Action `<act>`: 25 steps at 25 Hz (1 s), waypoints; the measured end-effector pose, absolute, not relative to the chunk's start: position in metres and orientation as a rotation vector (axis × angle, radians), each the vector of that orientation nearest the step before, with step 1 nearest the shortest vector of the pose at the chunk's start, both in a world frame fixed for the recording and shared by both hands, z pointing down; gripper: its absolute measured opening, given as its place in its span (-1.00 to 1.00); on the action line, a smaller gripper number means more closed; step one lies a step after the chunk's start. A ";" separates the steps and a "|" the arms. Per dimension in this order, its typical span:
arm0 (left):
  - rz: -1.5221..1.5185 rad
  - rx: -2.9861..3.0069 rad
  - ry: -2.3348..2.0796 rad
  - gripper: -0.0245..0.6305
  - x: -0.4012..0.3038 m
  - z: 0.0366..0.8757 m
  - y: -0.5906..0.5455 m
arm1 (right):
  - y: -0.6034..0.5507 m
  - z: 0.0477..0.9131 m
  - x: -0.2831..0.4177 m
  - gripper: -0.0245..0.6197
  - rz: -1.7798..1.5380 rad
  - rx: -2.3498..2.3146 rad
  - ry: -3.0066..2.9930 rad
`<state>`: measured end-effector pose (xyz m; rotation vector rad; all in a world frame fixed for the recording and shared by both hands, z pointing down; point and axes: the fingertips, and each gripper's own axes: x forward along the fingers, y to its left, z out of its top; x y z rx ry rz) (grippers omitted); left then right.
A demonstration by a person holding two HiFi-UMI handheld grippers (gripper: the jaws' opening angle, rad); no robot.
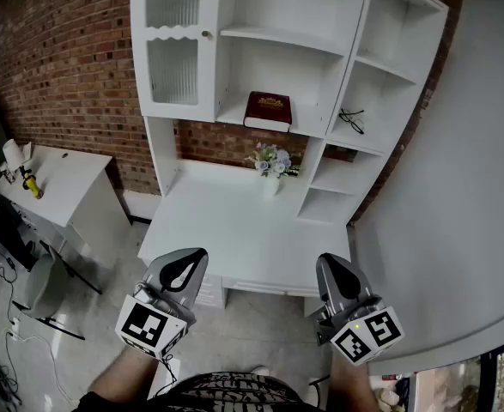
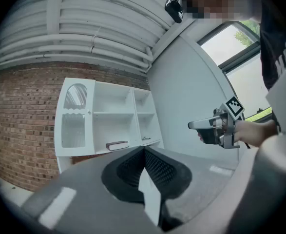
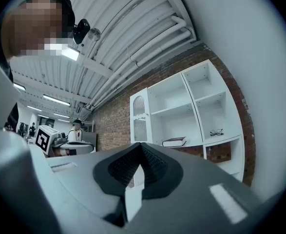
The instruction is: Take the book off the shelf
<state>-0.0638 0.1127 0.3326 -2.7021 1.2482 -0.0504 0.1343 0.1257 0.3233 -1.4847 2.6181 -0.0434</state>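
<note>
Left gripper [image 1: 183, 270] and right gripper [image 1: 337, 273]: jaws closed tip to tip, nothing between them. Both are well apart from the shelf [image 1: 231, 115]. The book [image 1: 268, 110] lies flat there.

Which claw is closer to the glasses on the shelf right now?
Right. The right claw sits almost straight below the glasses in the head view, in front of the desk; the left claw is level with it but far to the left.
</note>
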 end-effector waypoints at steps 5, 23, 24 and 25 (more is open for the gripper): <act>-0.055 -2.689 1.213 -0.92 -0.112 0.330 0.116 | 0.133 0.320 0.097 -0.86 -0.035 -1.547 2.568; -0.028 -2.803 1.192 -0.92 -0.183 0.363 0.106 | 0.144 0.318 0.032 -0.86 -0.098 -1.589 2.531; -0.032 -2.803 1.193 -0.92 -0.180 0.364 0.103 | 0.142 0.318 0.034 -0.86 -0.103 -1.576 2.528; -0.019 -2.795 1.197 -0.92 -0.178 0.364 0.100 | 0.140 0.317 0.036 -0.86 -0.107 -1.561 2.526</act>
